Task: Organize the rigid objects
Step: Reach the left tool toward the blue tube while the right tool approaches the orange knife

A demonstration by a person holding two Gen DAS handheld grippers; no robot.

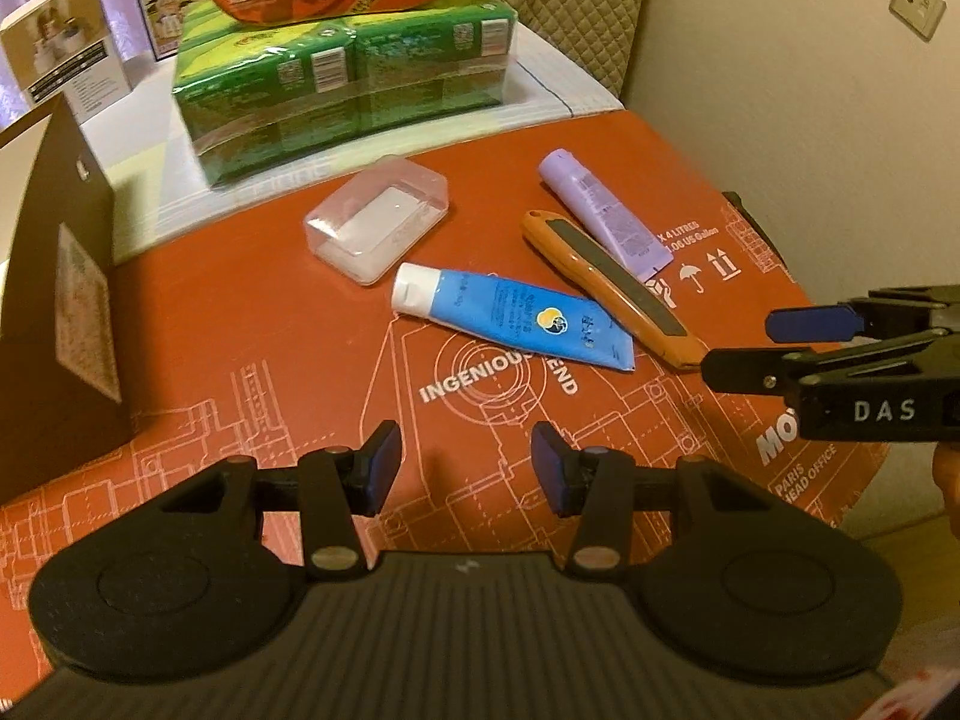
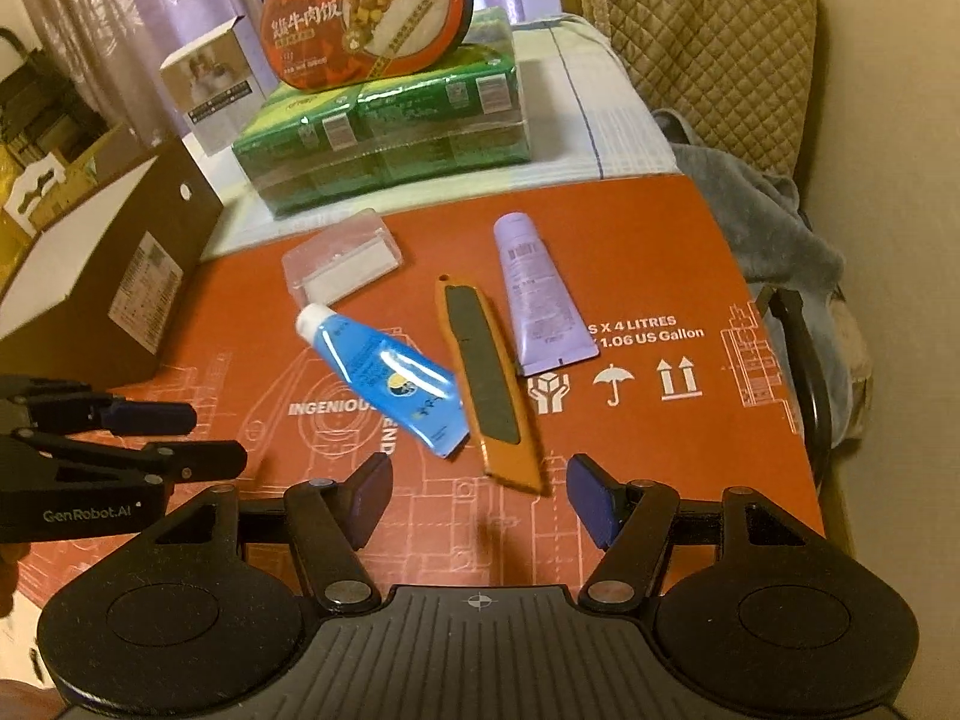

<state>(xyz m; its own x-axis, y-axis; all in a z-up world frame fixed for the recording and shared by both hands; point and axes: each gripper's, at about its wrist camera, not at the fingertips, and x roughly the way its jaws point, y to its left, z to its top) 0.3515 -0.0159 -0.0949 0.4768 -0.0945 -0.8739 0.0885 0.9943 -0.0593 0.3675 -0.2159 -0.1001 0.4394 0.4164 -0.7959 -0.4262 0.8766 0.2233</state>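
On the red printed board [image 1: 240, 324] [image 2: 660, 252] lie a clear plastic box [image 1: 377, 219] [image 2: 342, 261], a blue tube with a white cap [image 1: 510, 315] [image 2: 384, 375], an orange utility knife [image 1: 612, 291] [image 2: 486, 384] and a lilac tube [image 1: 603, 213] [image 2: 537, 294]. The blue tube's flat end touches the knife. My left gripper [image 1: 465, 468] [image 2: 207, 438] is open and empty, near the board's front. My right gripper [image 2: 480, 498] [image 1: 744, 345] is open and empty, its fingers on either side of the knife's near end.
A green multi-pack [image 1: 342, 72] [image 2: 384, 120] with a red food bowl [image 2: 366, 18] on top stands behind the board. A brown cardboard box [image 1: 54, 300] [image 2: 102, 264] stands at the left. A quilted cushion [image 2: 702, 30] and grey cloth [image 2: 774, 210] lie at the right.
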